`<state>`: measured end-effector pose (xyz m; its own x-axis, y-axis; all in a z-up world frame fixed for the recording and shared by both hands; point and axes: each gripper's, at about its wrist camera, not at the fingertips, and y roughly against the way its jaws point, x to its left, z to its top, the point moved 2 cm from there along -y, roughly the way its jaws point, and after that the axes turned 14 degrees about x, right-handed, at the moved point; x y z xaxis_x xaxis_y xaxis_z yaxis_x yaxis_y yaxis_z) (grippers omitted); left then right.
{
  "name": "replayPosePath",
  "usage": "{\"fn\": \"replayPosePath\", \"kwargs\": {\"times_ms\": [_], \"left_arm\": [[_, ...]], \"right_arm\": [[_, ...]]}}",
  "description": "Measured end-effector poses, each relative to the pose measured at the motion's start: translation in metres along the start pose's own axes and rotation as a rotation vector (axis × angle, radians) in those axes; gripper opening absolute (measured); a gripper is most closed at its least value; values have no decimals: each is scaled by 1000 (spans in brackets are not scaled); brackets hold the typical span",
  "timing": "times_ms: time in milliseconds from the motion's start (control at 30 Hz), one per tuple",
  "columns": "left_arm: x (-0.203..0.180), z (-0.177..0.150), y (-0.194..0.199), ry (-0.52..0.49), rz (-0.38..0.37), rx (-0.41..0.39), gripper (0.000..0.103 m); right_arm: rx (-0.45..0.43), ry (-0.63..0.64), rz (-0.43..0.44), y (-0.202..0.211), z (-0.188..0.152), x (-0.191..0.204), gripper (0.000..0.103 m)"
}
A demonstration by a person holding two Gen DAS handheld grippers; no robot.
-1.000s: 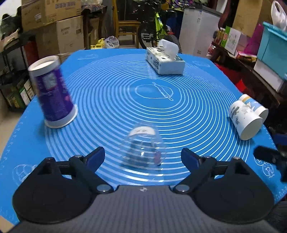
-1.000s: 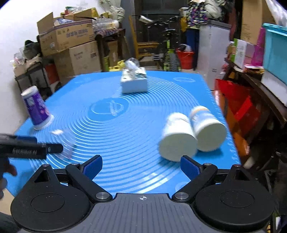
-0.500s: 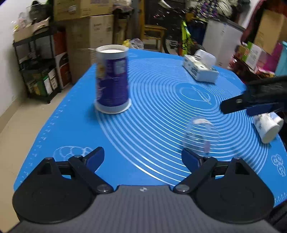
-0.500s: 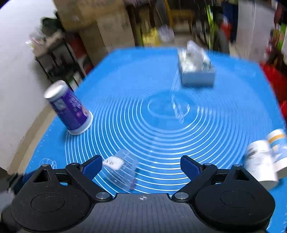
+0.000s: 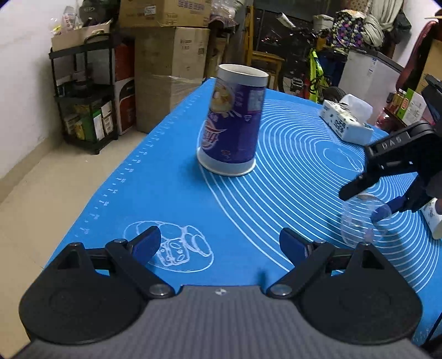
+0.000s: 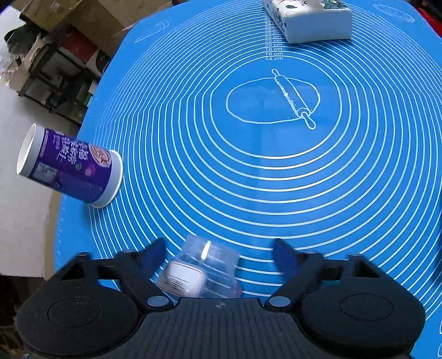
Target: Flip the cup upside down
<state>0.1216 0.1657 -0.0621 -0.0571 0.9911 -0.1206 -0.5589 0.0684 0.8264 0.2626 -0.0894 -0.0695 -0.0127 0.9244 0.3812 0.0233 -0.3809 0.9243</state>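
A small clear plastic cup [image 6: 204,272] with a white label stands base-up on the blue mat [image 6: 276,179]. It sits between the open jaws of my right gripper [image 6: 219,252], closer to the left finger, and the jaws are not touching it. In the left wrist view the same cup [image 5: 362,221] shows at the right with the right gripper [image 5: 367,201] over it. My left gripper [image 5: 219,241] is open and empty over the mat's near left corner. A purple paper cup [image 5: 234,121] stands upside down ahead of it.
A white tissue box [image 6: 309,19] lies at the far side of the mat. Part of a white paper cup [image 5: 432,218] lies at the right edge. The mat's left edge drops to the floor, with a black shelf [image 5: 83,94] and cardboard boxes [image 5: 171,71] beyond.
My right gripper has come down and forward over the clear cup, so it now sits between the jaws. My left gripper has swung left and back, away from the clear cup.
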Motion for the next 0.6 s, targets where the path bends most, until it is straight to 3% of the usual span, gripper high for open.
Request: {"fn": "replayPosePath", "kwargs": {"times_ms": [67,267,300,500,600], "left_arm": [[3,-2,-2,5,-20,16,92],[0,-6,-2,-7,-27,16,92],[0,-7,-2,-5,-27,16,92],[-1,-7,-5,9,-39,26,92],[-3,-7,-5,6,-42,23,92]], "right_arm": [[32,9,61,-1,-2,2,59],[-15,81,12,2,-14,20,55],[-44,93,22,4,-18,23,49],[-204,132,-32,18,-30,27,49],[-357,157,-72,24,-41,30,49]]}}
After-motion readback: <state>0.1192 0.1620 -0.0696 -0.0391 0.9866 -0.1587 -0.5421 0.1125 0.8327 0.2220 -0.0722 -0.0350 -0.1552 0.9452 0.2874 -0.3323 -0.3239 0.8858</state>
